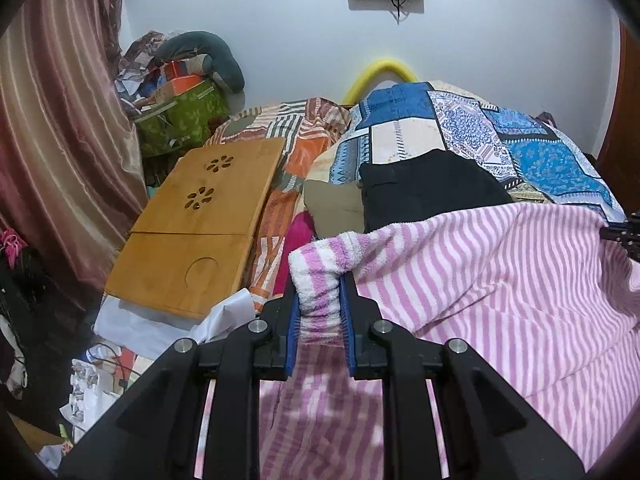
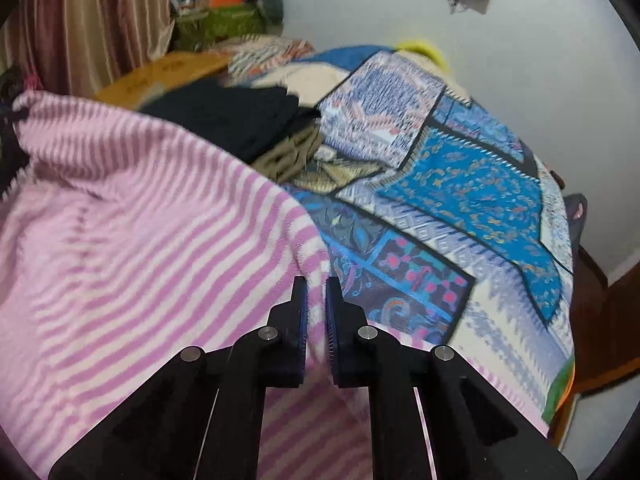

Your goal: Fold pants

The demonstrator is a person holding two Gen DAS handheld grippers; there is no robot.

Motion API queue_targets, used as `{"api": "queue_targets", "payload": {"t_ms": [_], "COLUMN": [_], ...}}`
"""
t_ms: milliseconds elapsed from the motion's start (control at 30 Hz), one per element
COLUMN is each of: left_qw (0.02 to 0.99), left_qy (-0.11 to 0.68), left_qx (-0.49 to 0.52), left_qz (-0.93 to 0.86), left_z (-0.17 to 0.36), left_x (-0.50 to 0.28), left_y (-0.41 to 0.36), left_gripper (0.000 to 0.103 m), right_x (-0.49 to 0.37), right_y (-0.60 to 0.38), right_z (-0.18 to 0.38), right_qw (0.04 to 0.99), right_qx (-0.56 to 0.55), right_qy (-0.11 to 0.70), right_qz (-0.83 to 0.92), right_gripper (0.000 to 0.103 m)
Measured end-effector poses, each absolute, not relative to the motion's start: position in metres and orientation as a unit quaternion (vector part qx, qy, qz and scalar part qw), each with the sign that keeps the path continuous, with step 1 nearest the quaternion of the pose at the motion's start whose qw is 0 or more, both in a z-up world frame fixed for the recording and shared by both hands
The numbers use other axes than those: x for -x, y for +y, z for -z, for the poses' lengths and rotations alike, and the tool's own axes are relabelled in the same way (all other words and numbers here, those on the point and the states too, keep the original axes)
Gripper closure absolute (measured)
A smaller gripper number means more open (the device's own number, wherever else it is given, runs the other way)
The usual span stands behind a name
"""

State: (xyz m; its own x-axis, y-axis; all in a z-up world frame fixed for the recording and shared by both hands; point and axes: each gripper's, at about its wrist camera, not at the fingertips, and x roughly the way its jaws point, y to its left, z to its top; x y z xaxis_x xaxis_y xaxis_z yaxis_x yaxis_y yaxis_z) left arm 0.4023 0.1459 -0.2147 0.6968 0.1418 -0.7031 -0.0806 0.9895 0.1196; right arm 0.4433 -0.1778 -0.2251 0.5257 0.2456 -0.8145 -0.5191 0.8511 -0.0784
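Two grippers are on the pink-and-white striped pants (image 1: 480,280), which lie spread across the near side of the bed, over the blue patchwork bedspread (image 2: 460,184). My left gripper (image 1: 320,304) pinches a thick, rolled bunch of the fleece at one edge; the blue pads sit well apart only because the wad between them is bulky. My right gripper (image 2: 316,312) has its jaws drawn nearly together at the opposite edge of the cloth, and I judge a thin bit of hem is caught between the pads, though motion blur keeps me from being sure.

I read the fabric as a plush fleece: light, very soft, with no stiffness at all. It sags wherever it is unsupported, so I expect the span between my two holds to droop and drag on the bedspread. The nap looks grippy, not slick, so a pinch should hold, but a single thin layer could slide out under tension. I would take hold at the doubled edges, waistband or leg hem, where the material is thickest.

Beyond the pants sit a black folded garment (image 1: 432,188) and an olive one (image 1: 332,204), with a wooden lap tray (image 1: 200,220) off to the side; a careless swing could sweep the cloth over them.
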Motion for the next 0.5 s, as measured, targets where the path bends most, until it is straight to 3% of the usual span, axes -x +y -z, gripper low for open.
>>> {"api": "queue_targets", "payload": {"t_ms": [233, 500], "left_qw": [0.927, 0.926], "left_qy": [0.370, 0.376], "left_qx": [-0.019, -0.007], "left_qz": [-0.059, -0.044], "left_z": [0.190, 0.189], "left_x": [-0.365, -0.297], "left_y": [0.146, 0.151], "left_gripper": [0.085, 0.085], "right_x": [-0.389, -0.301], "right_y": [-0.202, -0.224], "right_z": [0.174, 0.160], "right_qw": [0.879, 0.884], "right_qx": [0.100, 0.060], "right_qy": [0.408, 0.403], "right_qz": [-0.223, -0.230], "right_gripper": [0.095, 0.096]}}
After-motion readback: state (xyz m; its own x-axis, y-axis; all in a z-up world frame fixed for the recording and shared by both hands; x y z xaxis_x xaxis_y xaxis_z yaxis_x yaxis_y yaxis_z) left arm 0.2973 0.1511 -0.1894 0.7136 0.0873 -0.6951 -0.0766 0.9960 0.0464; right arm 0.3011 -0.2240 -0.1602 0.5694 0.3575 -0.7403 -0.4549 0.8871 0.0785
